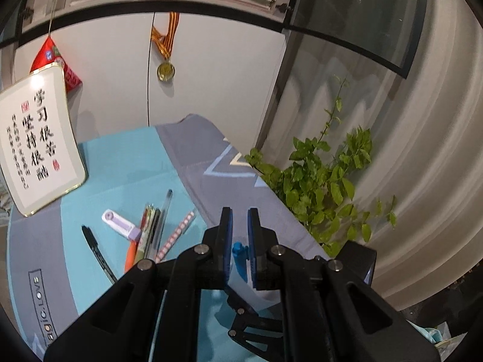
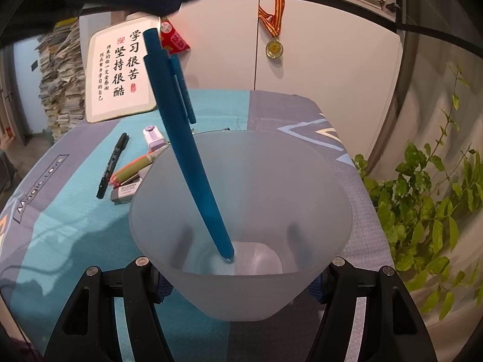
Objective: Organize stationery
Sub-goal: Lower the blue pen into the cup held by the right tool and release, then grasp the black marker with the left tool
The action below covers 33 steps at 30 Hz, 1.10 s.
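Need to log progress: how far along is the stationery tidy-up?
Done: nothing rests loose in the cup yet. In hand: left gripper lowers the blue pen into it; right gripper holds the cup. Left: black marker, correction tape and the other pens on the table.

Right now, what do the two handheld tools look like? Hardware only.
Both match: matte black plastic linkage arms with triangular cutouts and silver pivot pins. The left tool has flat black fingers faced with blue pads. On the right tool only a sliver of blue pad shows. No cables, markings or sleeves are clearly visible.
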Tool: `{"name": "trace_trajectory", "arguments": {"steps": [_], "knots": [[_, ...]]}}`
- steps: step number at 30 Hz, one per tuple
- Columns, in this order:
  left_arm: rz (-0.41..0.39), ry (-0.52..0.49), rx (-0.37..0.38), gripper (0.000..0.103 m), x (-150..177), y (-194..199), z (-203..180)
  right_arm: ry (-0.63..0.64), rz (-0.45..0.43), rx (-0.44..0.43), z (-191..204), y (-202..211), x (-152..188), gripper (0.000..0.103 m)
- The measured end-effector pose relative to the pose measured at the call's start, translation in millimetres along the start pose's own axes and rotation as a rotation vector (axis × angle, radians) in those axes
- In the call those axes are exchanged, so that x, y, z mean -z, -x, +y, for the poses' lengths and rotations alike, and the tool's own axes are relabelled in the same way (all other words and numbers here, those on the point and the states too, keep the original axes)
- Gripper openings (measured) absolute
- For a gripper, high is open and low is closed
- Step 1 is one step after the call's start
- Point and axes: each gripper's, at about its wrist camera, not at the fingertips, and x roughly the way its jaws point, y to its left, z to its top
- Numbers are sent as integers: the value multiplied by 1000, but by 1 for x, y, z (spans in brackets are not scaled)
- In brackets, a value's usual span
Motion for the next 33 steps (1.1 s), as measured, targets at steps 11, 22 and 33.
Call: {"name": "trace_trajectory", "arguments": {"steps": [11,22,33], "knots": [[-86,13,26,42,3,29,4,-8,-14,-14,-3,5,0,69],[-141,52,-37,42,19,57,32,-10,-99,-17,-10,34,4,80],[25,284,-242,44,54,21,112,21,-104,-19,-6,33,10,69]]}}
